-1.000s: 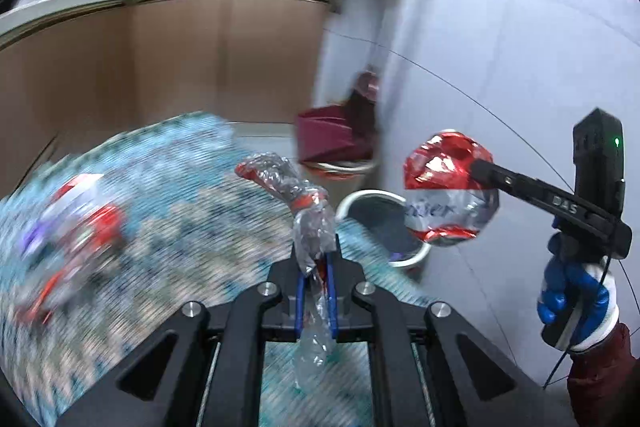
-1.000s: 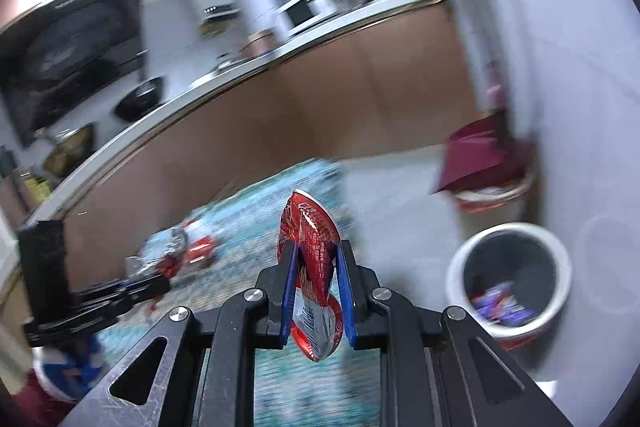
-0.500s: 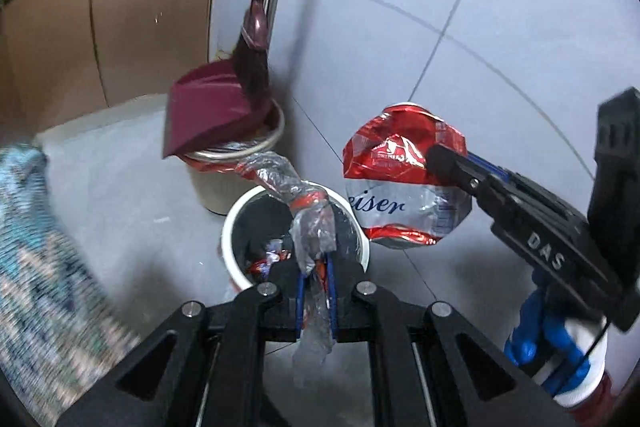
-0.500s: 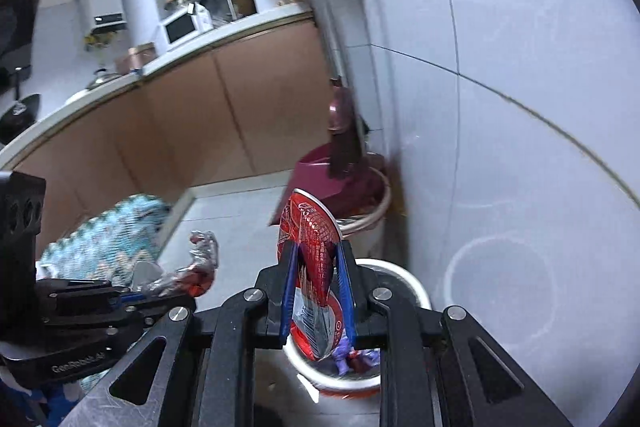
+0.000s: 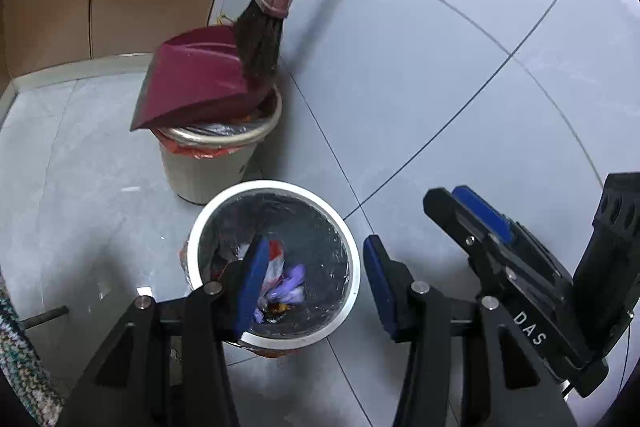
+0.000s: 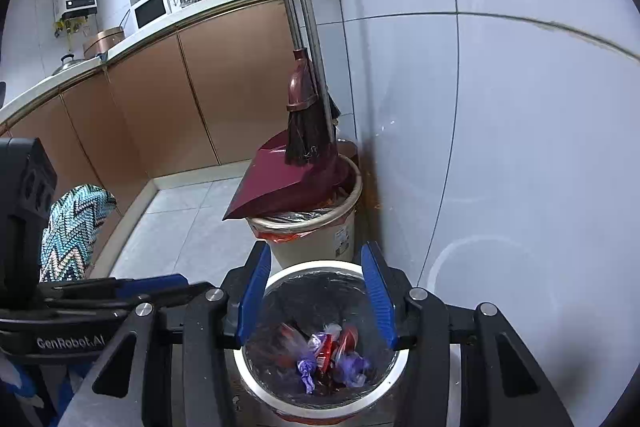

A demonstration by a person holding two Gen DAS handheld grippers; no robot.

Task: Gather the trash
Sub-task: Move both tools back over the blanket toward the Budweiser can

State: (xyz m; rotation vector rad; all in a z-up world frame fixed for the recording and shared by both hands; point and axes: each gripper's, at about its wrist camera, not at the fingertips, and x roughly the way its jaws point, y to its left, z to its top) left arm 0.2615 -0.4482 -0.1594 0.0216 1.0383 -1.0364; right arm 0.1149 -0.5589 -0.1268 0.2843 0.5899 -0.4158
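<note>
Hanging over the white-rimmed bin (image 5: 276, 263), the left gripper (image 5: 310, 281) now has its jaws spread wide with nothing between them; half a second ago they were pinched on a twist of clear plastic wrap, so that piece has been let go. The right gripper (image 6: 316, 293) tells the same story: its jaws stand wide apart and empty directly above the same bin, where a moment ago they clamped a crushed red and silver packet. Both pieces have evidently dropped into the bin, and the trash (image 6: 324, 351) now lies at its bottom, a small heap of red, white and purple wrappers against the dark liner. From the left wrist view the heap shows partly behind the blue pad of one finger, and the right gripper sits just beside the bin on the wall side. Behind it stands a second, beige bin (image 5: 208, 163) with a maroon dustpan (image 5: 196, 83) resting across its top and a broom (image 6: 306, 123) leaning into the corner of the tiled wall. A patterned rug (image 6: 72, 227) shows on the floor near the brown cabinets. As a judgement, this round of collecting is done: both hands are free, and any litter left elsewhere, out of sight here, would be the next thing to fetch.
</note>
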